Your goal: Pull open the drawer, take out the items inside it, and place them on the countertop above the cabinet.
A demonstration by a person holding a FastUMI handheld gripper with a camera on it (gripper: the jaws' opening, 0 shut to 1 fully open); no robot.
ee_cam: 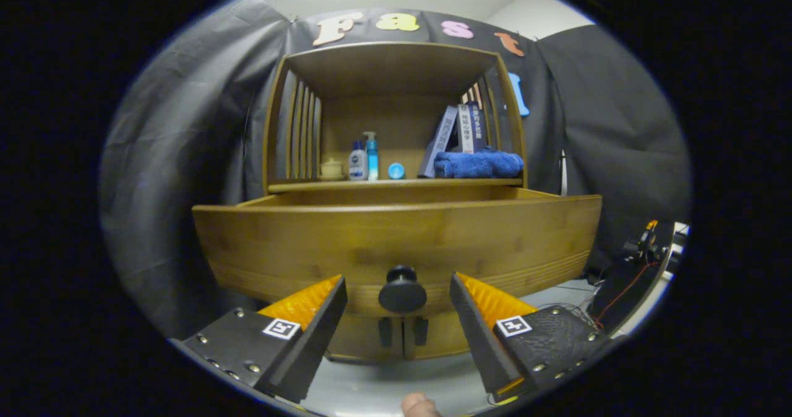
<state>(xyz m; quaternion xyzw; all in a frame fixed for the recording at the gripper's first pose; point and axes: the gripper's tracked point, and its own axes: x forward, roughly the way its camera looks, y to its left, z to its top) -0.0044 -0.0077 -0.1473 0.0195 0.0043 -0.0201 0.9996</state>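
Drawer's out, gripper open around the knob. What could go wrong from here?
1. The wooden drawer front blocks sight of its inside, so the gripper may reach in blind and miss the items.
2. Its open fingers flank the round black knob; lifting carelessly could clip it or the drawer's top edge.
3. The countertop already carries a folded blue towel, bottles and leaning books; placing there could topple something.

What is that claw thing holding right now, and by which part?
Nothing. The gripper is open, its fingers apart on either side of the drawer knob without touching it.
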